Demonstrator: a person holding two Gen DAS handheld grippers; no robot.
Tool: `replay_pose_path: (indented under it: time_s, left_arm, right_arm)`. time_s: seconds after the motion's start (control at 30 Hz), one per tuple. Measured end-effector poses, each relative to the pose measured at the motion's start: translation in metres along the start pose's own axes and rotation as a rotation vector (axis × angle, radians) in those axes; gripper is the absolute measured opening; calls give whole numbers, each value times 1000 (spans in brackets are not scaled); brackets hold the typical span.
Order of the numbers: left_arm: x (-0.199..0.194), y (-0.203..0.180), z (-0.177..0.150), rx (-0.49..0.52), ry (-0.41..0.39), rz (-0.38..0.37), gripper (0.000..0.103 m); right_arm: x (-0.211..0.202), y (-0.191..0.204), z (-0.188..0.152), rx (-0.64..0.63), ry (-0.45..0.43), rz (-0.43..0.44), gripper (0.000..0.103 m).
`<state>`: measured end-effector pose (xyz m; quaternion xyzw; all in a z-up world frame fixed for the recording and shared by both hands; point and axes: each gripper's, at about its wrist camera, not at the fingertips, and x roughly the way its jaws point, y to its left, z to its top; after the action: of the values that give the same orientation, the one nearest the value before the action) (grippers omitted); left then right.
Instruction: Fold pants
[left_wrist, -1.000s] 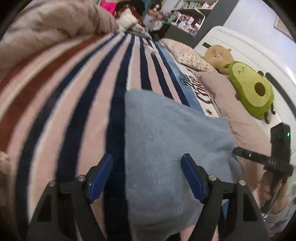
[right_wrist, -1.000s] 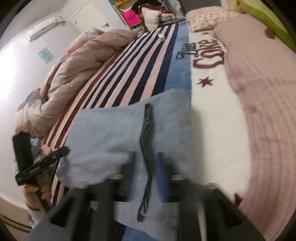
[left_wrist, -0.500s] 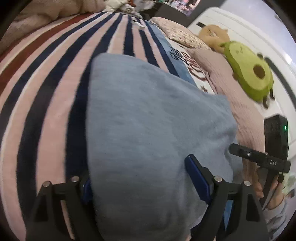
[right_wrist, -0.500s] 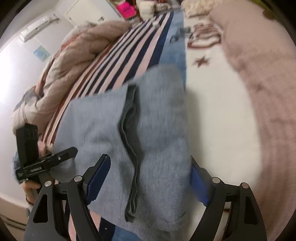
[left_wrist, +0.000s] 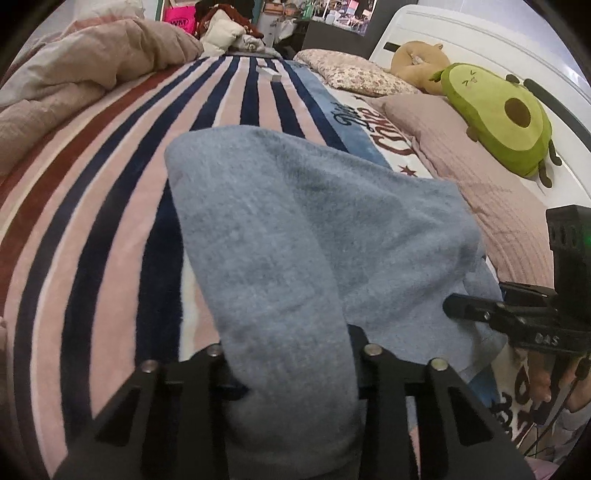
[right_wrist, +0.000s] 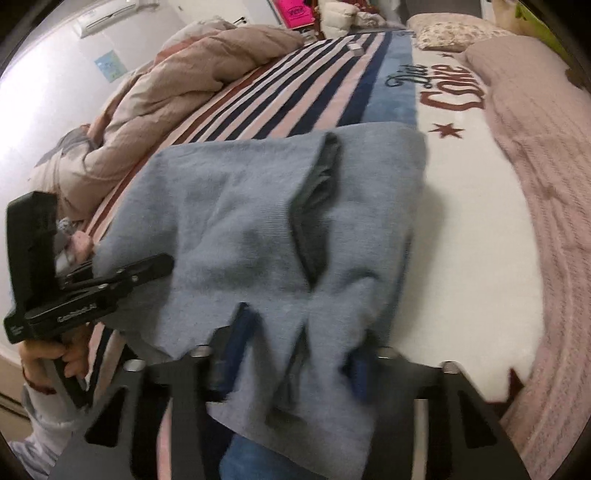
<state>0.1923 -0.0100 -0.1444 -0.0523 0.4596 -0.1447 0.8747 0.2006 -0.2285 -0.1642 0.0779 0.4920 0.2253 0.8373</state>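
Light blue fleece pants (left_wrist: 295, 229) lie on the striped blanket (left_wrist: 110, 184), partly folded, with a dark inner seam (right_wrist: 317, 206) showing in the right wrist view. My left gripper (left_wrist: 291, 354) is shut on the near edge of the pants, and the cloth bunches over its jaws. My right gripper (right_wrist: 295, 354) is closed in on the other near edge of the pants (right_wrist: 240, 221); cloth covers its fingers. Each gripper shows in the other's view: the right one (left_wrist: 517, 314) and the left one (right_wrist: 92, 288).
A crumpled beige duvet (left_wrist: 74, 74) lies at the left. An avocado plush (left_wrist: 498, 114), a brown plush (left_wrist: 417, 59) and pillows (left_wrist: 351, 70) lie at the headboard side. A pink quilted cover (right_wrist: 535, 166) runs along the right.
Both grippers were open around the near edge of the pants and have closed on the cloth. The near edge has lifted, and the views have tilted up toward the far end of the bed.
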Motion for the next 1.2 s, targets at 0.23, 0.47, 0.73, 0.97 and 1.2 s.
replay_pose_path:
  time_s: [0.23, 0.47, 0.73, 0.97, 1.2]
  left_arm:
    - [-27, -11, -2, 17, -52, 25, 20]
    - [-75, -8, -13, 21, -107, 38, 19]
    - [-116, 7, -35, 13, -107, 32, 20]
    - [-130, 21, -58, -6, -114, 21, 19]
    - [-221, 38, -34, 16, -272, 73, 19]
  right_arm:
    - [-26, 7, -5, 10, -62, 19, 15]
    - [-56, 47, -16, -42, -99, 26, 12]
    - [-70, 84, -33, -33, -50, 46, 12]
    - [-62, 95, -56, -21, -58, 50, 11]
    - [-106, 156, -29, -107, -178, 96, 11]
